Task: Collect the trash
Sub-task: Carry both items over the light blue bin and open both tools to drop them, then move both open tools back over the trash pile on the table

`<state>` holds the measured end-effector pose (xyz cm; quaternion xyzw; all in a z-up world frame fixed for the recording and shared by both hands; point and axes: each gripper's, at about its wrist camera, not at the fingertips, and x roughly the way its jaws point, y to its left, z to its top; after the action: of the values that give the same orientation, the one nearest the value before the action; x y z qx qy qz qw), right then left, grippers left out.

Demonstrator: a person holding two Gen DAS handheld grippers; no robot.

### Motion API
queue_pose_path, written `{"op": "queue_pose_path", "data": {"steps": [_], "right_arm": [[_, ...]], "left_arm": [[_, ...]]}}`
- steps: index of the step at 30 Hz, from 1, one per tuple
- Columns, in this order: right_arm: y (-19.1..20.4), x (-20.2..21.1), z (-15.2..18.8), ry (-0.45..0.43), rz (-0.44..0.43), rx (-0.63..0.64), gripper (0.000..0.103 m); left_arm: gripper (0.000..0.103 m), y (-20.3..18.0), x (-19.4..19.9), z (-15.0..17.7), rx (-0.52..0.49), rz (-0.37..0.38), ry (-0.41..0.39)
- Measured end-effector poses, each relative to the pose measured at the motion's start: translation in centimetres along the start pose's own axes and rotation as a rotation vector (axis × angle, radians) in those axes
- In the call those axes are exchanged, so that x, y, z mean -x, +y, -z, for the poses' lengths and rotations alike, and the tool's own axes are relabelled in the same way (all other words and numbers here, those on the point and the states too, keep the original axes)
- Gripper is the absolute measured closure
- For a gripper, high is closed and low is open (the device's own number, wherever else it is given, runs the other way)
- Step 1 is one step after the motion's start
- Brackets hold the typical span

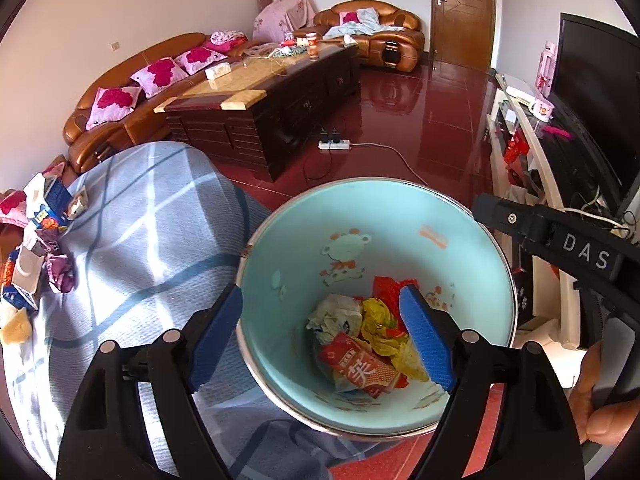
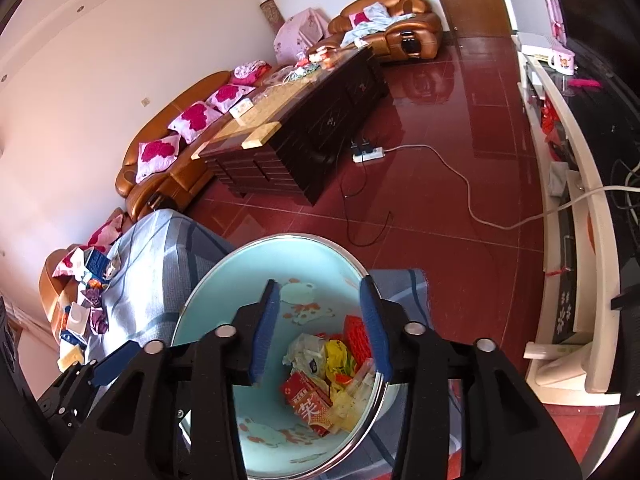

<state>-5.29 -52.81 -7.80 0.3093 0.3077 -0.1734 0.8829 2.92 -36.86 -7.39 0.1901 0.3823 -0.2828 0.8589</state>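
Trash (image 2: 320, 376) below spread jaws – in basin (image 2: 208, 292)

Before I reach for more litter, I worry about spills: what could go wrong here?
The bin sits on soft blanket, apparently near its edge, so a nudge might tip it. The left gripper straddles its rim, open; pulling back could snag it. Remaining cartons lie far left, a long reach.

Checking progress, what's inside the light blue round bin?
Light blue round bin holds a red printed packet, crumpled yellow wrapper, crumpled white paper and red plastic piece; anything beneath is hidden.
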Motion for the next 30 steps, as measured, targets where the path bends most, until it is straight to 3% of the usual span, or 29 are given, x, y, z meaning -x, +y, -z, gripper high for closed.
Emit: {"op": "queue_pose_path", "data": {"steps": [7,21,30], "right_arm": [[1.1,1.1,-0.2,-0.055,0.002,0.030,0.035],[2.6,1.8,0.1,-0.100,0.036,0.081,0.026],[3.9,2.3,0.2,-0.125,0.052,0.132,0.026]], "left_arm": [[0.016,0.9,1.2,-0.3,0.017,-0.019,-0.032],[0.014,3.4,2.6,0.3,0.077,-0.035,-0.054],[0.014,4.6,3.3,1.0,0.097,-0.039,-0.061]]}}
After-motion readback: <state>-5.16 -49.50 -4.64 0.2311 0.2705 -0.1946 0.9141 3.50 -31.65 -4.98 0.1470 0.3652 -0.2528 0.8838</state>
